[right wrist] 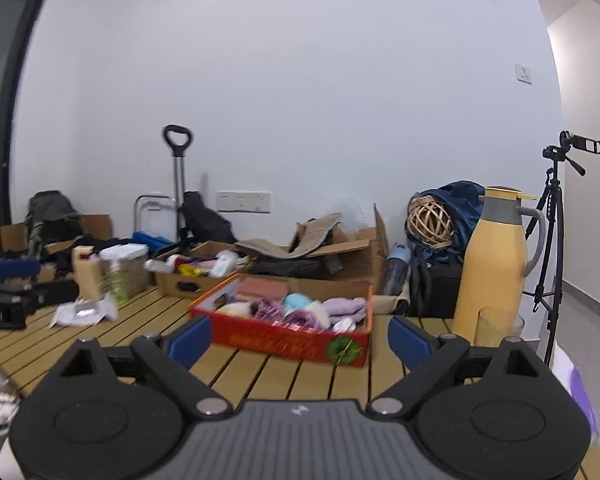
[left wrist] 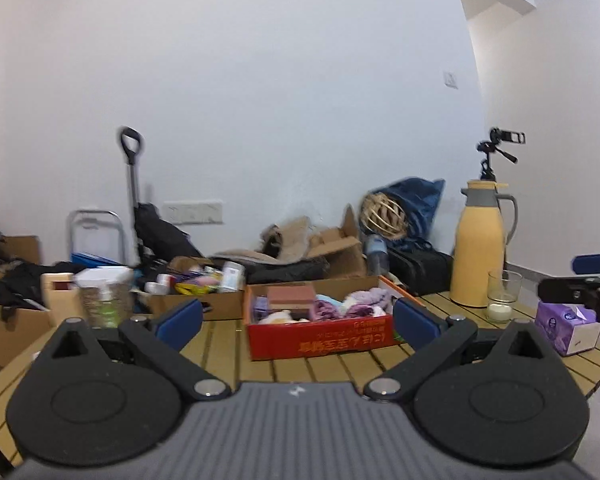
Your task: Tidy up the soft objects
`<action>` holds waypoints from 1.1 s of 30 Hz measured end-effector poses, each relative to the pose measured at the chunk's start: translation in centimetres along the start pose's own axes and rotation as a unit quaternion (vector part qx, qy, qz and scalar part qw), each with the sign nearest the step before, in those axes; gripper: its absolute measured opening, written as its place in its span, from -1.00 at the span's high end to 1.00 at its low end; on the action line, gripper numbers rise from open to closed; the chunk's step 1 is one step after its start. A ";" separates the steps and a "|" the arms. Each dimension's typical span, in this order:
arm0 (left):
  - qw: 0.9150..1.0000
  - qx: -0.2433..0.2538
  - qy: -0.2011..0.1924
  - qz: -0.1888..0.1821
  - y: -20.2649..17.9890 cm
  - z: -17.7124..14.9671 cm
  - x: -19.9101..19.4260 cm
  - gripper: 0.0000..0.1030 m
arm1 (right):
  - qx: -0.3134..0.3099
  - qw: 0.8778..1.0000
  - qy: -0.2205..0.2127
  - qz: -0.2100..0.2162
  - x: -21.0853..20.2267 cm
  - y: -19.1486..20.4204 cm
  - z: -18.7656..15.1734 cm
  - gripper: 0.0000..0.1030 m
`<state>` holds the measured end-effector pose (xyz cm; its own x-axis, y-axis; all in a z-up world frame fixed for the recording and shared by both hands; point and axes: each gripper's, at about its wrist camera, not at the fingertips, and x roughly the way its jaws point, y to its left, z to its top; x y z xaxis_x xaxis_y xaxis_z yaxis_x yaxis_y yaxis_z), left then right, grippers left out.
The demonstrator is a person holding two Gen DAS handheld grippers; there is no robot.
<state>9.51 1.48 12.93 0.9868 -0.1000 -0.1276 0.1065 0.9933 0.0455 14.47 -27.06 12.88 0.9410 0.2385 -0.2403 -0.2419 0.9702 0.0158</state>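
White wall and floor clutter behind; slatted wooden desk (right wrist: pixel 260 376) carries the job. Red cardboard box (right wrist: pixel 284 340) sits mid-desk toward the far edge, already packed with soft objects (right wrist: pixel 300 310): purple, pink, blue and white cloth bundles, plus a brownish block at its far side. Box lies dead ahead of both claws, apart from each. In the left wrist view its long side runs square across; in the right wrist view the box is skewed, its nearest corner pointing toward the right claw (right wrist: pixel 300 342). Left claw (left wrist: pixel 298 320) looks about as near as the right, hard to rank them. Both claws are spread wide, nothing between the blue pads (left wrist: pixel 414 322), nothing touched. Outward: yellow thermos jug (left wrist: pixel 478 246) and a glass with a candle (left wrist: pixel 502 296) near the desk's right edge, purple tissue box (left wrist: pixel 568 326) beside them, crumpled white wrapper (right wrist: pixel 86 312) toward the left edge. My read: next reach goes straight forward to the box, either claw workable.
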 end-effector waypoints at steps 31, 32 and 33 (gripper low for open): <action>0.998 -0.009 0.002 0.056 -1.0 -6.8 -14.6 -1.00 | 0.020 1.000 -0.012 -0.020 -13.3 8.7 -10.3 -1.00; 0.998 -0.011 0.003 0.054 -1.0 -6.8 -14.6 -1.00 | 0.020 0.999 -0.013 -0.021 -13.3 8.7 -10.3 -1.00; 0.999 -0.013 0.005 0.052 -1.0 -6.8 -14.6 -1.00 | 0.021 0.999 -0.013 -0.022 -13.3 8.6 -10.2 -1.00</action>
<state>-5.80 2.38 7.99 0.9910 0.0044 -0.1340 0.0001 0.9994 0.0336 -2.58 -22.30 6.28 0.9564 0.1969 -0.2156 -0.1911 0.9804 0.0478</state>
